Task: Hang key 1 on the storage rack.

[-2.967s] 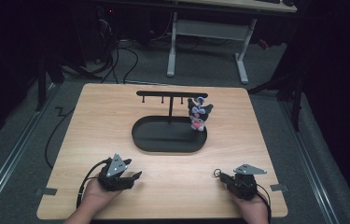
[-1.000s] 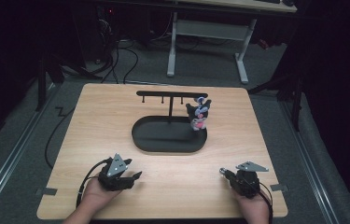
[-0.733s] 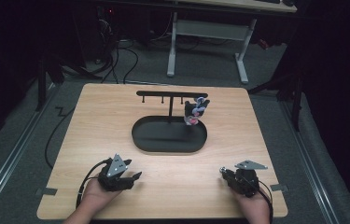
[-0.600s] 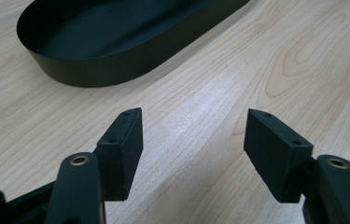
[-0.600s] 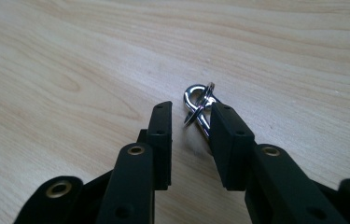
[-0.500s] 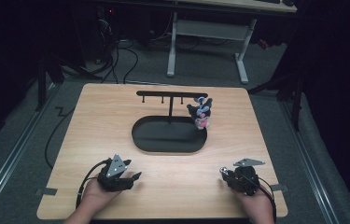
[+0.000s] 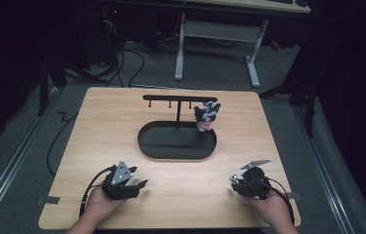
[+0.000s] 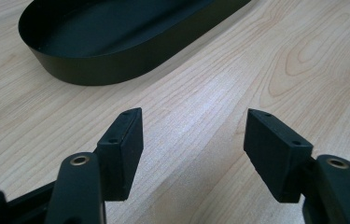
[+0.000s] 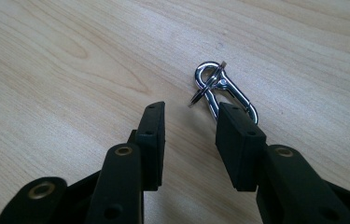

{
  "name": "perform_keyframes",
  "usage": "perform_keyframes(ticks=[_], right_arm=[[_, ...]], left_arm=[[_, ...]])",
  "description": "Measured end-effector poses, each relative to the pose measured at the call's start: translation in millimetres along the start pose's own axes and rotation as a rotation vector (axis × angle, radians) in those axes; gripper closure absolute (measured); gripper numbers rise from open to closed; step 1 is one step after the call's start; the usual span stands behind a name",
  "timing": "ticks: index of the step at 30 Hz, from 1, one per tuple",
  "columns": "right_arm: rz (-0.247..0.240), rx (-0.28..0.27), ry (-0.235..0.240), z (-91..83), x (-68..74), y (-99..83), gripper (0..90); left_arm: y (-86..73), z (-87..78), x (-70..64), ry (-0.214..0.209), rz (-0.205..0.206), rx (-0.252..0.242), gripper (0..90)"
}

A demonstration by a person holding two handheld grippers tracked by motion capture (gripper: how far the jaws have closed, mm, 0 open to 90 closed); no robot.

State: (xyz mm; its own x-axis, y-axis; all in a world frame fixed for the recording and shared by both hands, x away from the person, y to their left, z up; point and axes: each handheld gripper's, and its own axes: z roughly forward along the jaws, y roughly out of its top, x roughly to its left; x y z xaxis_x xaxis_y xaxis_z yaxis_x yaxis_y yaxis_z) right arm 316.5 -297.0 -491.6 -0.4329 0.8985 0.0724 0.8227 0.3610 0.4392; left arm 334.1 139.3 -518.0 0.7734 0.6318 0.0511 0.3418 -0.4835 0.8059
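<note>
**Right gripper over a metal snap hook on the table**

The right gripper (image 9: 189,123), held in the person's right hand (image 7: 268,207) at the near right of the wooden table (image 7: 97,122), has its 2 jaws parted with nothing between them. A silver snap hook (image 9: 221,88) with a small split ring lies flat on the wood just ahead of the jaws; the right-hand jaw covers the hook's near end (whether pad and metal touch cannot be told). In the high view the hook (image 7: 233,179) glints at the gripper's left edge. The left gripper (image 8: 193,135), at the near left of the table, is spread wide and empty above bare wood, facing the black oval tray (image 8: 93,70). From the T-shaped rack (image 7: 178,99) that rises from the tray hangs a small dark plush charm (image 7: 205,117), well apart from both grippers.
</note>
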Motion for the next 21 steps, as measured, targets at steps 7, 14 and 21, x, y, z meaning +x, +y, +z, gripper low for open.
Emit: perform_keyframes(ticks=[7, 14, 21], right_arm=[[0.014, 0.054, 0.019, -2.8, -5.1, 14.6, 62.5], [0.019, 0.116, 0.021, 3.1, -5.2, 27.0, 70.6], [0.000, 0.124, 0.015, 5.9, -3.9, 27.4, 88.4]], left_arm=[[0.2, -0.8, 0.1, 0.000, 0.002, -0.004, 38.5], [0.3, -1.9, 0.5, 0.000, 0.004, -0.008, 38.5], [0.1, -2.7, 1.2, 0.002, 0.002, -0.006, 38.5]])
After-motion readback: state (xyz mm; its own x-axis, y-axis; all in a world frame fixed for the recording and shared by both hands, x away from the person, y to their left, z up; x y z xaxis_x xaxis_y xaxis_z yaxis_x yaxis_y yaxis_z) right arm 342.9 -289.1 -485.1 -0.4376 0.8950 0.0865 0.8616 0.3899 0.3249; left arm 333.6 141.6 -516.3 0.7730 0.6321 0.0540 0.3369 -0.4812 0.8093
